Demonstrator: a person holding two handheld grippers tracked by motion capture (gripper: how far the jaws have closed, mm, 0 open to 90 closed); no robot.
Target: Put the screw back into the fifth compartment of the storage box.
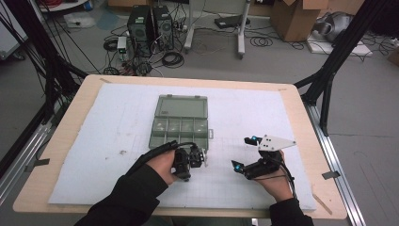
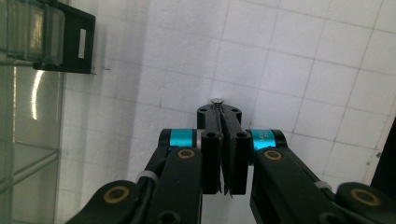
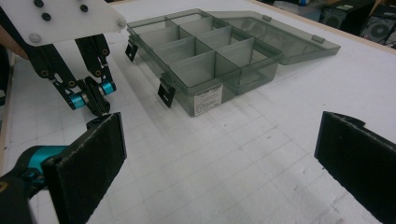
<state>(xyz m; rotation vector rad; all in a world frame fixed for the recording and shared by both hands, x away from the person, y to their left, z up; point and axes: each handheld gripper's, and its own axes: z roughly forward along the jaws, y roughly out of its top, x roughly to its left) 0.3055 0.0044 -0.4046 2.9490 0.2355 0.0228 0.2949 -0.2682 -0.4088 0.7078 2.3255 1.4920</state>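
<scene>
Forearms come in at bottom of high view; left gripper (image 1: 203, 157) sits just off near right corner of organizer box (image 1: 180, 121), lid flipped open on counter (image 1: 84, 101). Right gripper (image 1: 244, 153) parked well right of box, fingers wide apart.

Left gripper view: fingers (image 2: 211, 161) pressed together on tiny screw (image 2: 216, 101), pinched right at tips, over white mat (image 2: 303, 56).

Right gripper view: both pads spread, nothing between; box compartments look empty from here.

Guessing early stage: screw grabbed, drop into compartment still to do.

The small screw (image 2: 217, 101) is mostly hidden between the jaws of the left gripper (image 2: 219, 111).
</scene>
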